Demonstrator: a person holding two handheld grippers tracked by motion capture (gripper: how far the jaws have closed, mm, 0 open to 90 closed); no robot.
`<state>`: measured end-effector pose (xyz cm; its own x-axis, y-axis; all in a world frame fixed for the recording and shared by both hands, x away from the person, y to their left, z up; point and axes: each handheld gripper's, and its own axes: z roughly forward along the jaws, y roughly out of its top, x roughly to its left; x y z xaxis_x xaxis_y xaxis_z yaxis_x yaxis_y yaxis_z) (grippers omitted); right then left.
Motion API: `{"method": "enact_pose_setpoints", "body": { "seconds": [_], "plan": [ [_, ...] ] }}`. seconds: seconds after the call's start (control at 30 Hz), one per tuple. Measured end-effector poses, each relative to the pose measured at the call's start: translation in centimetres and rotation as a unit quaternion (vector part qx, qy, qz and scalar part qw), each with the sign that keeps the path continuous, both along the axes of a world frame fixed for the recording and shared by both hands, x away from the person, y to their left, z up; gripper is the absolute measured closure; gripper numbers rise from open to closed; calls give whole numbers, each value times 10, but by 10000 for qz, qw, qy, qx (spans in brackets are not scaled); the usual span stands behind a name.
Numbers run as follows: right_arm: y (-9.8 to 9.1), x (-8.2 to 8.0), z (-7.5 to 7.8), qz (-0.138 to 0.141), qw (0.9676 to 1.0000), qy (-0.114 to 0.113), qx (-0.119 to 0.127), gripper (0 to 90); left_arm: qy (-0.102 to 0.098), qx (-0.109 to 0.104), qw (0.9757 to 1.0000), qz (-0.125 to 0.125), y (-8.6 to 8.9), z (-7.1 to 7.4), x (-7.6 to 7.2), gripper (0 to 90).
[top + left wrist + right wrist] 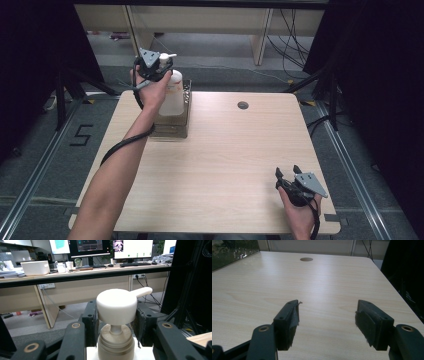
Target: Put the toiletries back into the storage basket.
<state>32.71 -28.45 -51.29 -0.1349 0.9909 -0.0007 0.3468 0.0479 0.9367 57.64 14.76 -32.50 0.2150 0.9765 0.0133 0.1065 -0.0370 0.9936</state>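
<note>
Pump bottle (pixel 171 95) upright between the left gripper (pixel 116 325) jaws
They flank its neck, contact unclear; right gripper (pixel 327 320) gapes empty, well away

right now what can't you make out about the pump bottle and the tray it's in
- Bottle label: too small in the high view, partly behind the left hand.
- Tray contents: hidden by bottle and hand.
- Bottle body: cut off by the bottom edge in the left gripper view, below the pump head.
</note>
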Motion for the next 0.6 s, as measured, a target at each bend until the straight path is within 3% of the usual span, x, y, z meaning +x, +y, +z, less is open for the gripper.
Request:
{"method": "enact_pose_setpoints", "body": {
  "seconds": [0.6],
  "plan": [
    [0, 0, 0, 17, 10000, 0, -1, 361, 93, 41, 9999, -6, -2, -8, 9, 590]
  ]
}}
